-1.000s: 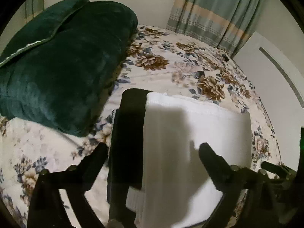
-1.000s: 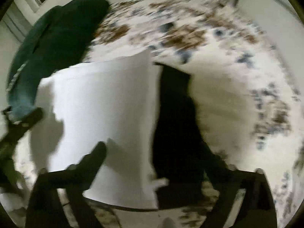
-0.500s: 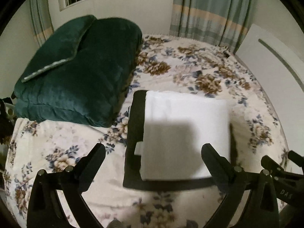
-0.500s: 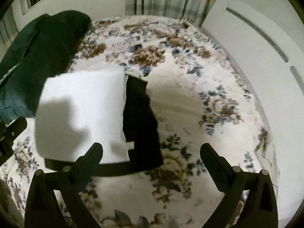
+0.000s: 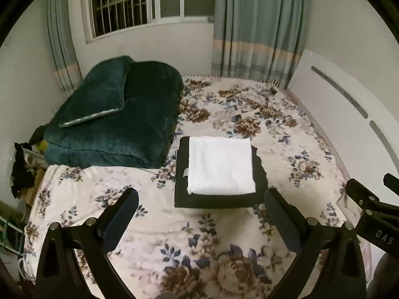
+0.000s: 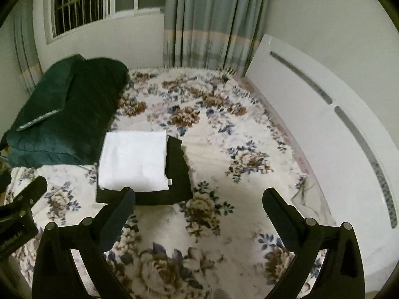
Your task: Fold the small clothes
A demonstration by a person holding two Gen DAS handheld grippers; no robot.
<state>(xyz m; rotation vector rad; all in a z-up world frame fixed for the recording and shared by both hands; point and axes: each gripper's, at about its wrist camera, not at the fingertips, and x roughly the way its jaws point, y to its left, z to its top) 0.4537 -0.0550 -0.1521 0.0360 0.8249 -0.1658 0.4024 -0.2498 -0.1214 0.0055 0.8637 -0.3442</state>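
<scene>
A folded white garment (image 5: pixel 220 165) lies on top of a folded black garment (image 5: pixel 182 159) on the floral bedspread (image 5: pixel 199 236). The stack also shows in the right wrist view, white (image 6: pixel 133 160) on black (image 6: pixel 178 172). My left gripper (image 5: pixel 200 205) is open and empty, held well back from the stack. My right gripper (image 6: pixel 198 205) is open and empty, back and to the right of the stack. The other gripper shows at the edge of each view.
A thick dark green folded blanket (image 5: pixel 117 117) with a cushion on it lies at the bed's back left, beside the stack. A white headboard (image 5: pixel 349 114) runs along the right. Curtains and a barred window stand behind. Clutter sits at the left edge (image 5: pixel 22 169).
Both grippers have pulled back and up from the stack, which now looks small and far. The white garment lies flat on the black one; neither gripper touches it.
</scene>
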